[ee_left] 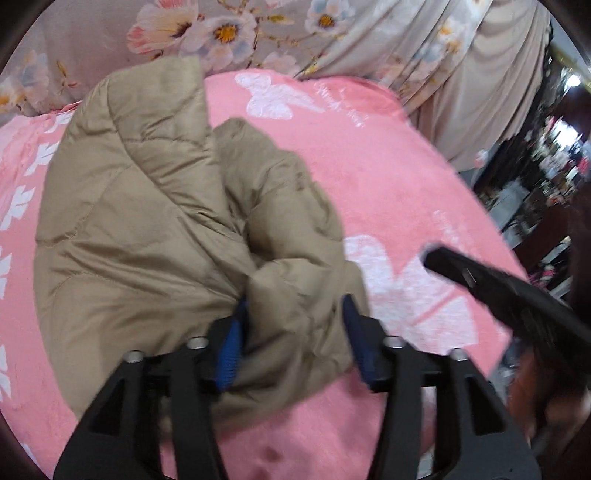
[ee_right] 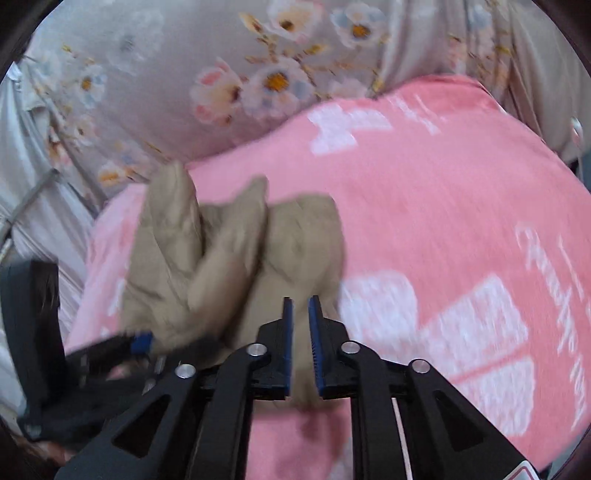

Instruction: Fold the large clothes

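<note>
Tan jacket (ee_left: pixel 155 236) bunched in heap on pink blanket (ee_left: pixel 406 192), toward blanket's left side, below floral cloth (ee_left: pixel 229 33). Left tool (ee_left: pixel 291 321) held at jacket's near edge, jaws set wide, fold of jacket lying between blue pads (ee_left: pixel 231 354); firm pinch not seen. Right tool (ee_right: pixel 300 306) held just right of jacket, jaws narrow, small gap seen between pads, nothing gripped. No earlier picture given.

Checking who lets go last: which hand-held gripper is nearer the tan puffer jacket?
Left. The left hand-held gripper straddles a fold of the tan puffer jacket, jaws apart; the right hand-held gripper sits at its edge.
</note>
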The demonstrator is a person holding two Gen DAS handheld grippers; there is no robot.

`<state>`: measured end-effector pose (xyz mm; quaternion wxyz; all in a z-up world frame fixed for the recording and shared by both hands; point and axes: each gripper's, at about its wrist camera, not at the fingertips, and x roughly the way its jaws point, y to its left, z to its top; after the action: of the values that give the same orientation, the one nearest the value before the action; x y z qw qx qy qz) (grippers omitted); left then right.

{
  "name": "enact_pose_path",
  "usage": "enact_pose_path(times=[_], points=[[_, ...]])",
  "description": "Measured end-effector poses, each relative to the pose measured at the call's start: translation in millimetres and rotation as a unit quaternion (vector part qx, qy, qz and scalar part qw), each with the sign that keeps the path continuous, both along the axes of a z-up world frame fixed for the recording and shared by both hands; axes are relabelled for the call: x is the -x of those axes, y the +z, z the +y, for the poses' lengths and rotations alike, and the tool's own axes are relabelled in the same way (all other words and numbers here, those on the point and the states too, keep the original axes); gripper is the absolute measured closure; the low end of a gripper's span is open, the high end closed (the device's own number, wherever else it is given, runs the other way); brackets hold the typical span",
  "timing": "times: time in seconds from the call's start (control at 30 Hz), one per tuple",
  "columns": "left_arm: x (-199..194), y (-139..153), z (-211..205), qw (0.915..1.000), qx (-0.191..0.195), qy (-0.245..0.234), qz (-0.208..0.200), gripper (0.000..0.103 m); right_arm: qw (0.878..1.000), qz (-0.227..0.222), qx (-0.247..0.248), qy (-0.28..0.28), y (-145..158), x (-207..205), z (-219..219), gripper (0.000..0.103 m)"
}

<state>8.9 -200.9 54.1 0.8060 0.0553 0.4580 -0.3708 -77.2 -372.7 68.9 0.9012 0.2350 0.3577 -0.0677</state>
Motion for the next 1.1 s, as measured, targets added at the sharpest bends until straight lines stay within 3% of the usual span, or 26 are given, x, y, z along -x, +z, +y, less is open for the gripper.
enact_pose_path(times=[0.07,0.17,0.27,0.4,0.5,0.57,0.63,0.7,0.83,0.93,1.1], points=[[7.1,26.7,27.2,0.9994,0.035,0.007,-0.007,0.038,0.999,-0.030,-0.019,0.019,19.5,-20.7,-3.1,0.056],[3.7,57.9,70.6,0.9961,0.058,0.057,-0.033,0.035,0.995,-0.058,-0.047,0.059,40.9,-59.0,8.4,0.049],[-12.8,70.0,118.5,0.9838,0.043,0.159,-0.070,0.035,0.991,-0.045,-0.067,0.105,47.8,-107.0,28.7,0.045],[-38.6,66.0,166.9,0.9628,0.024,0.260,-0.069,0.035,0.983,0.025,-0.108,0.148,23.2,-178.2,54.1,0.045],[-49.0,62.3,183.0,0.9525,0.015,0.297,-0.067,0.035,0.978,0.063,-0.112,0.163,1.6,-205.8,74.5,0.046],[-53.1,62.7,190.0,0.9497,0.011,0.306,-0.067,0.035,0.976,0.077,-0.103,0.178,-7.4,-215.9,83.1,0.080],[-57.0,63.8,190.0,0.9497,0.009,0.306,-0.066,0.035,0.973,0.058,-0.119,0.189,-2.0,-205.0,78.5,0.089],[-60.3,65.4,190.2,0.9524,0.013,0.298,-0.064,0.035,0.975,0.017,-0.114,0.190,17.1,-178.0,66.5,0.091],[-67.8,67.2,174.4,0.9588,0.020,0.275,-0.068,0.035,0.989,-0.027,-0.052,0.133,35.3,-123.1,29.9,0.092],[-71.5,66.1,142.3,0.9699,0.025,0.233,-0.065,0.035,0.996,-0.007,-0.014,0.084,17.2,-100.6,8.2,0.092],[-77.1,57.0,79.8,0.9825,0.018,0.175,-0.062,0.035,0.999,0.024,-0.028,0.034,-24.0,-84.7,-24.6,0.092]])
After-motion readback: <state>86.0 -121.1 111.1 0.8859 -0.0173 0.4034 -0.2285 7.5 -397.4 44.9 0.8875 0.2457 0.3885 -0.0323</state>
